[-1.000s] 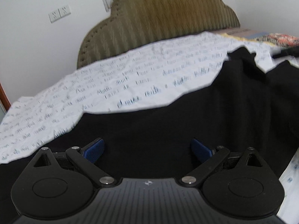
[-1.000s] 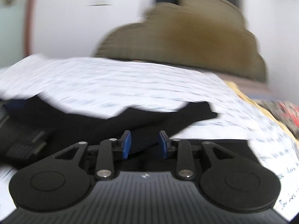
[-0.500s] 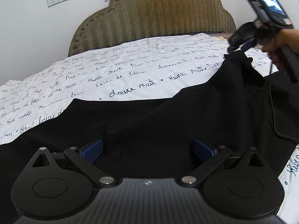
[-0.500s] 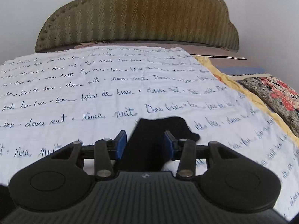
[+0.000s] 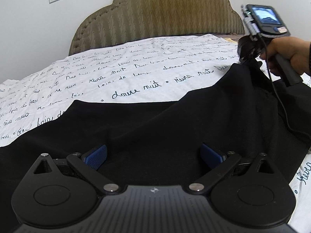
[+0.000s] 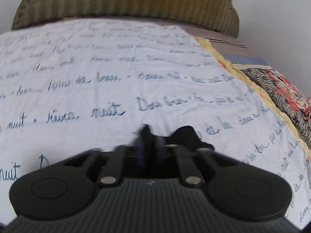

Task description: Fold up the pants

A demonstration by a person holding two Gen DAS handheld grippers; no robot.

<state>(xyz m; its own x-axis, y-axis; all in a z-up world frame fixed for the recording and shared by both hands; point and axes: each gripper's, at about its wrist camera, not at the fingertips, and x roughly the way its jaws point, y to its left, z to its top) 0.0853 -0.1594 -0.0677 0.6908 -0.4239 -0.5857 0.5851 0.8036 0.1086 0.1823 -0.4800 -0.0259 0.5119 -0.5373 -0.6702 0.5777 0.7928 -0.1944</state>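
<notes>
Left gripper (image 5: 153, 156): blue pads (image 5: 96, 155) spread wide, nothing between them, hovering over black pants (image 5: 155, 128). Pants spread across white bedsheet (image 5: 136, 73) printed with cursive script; far right corner lifted off sheet. Right gripper (image 6: 150, 147): pads drawn close, clamped on that corner of pants, view blurred. Seen from left wrist camera held in person's hand (image 5: 287, 56), with small lit screen (image 5: 267, 17) on top. Olive padded headboard (image 5: 165, 17) behind. Floral fabric (image 6: 281, 91) at right edge of bed.
</notes>
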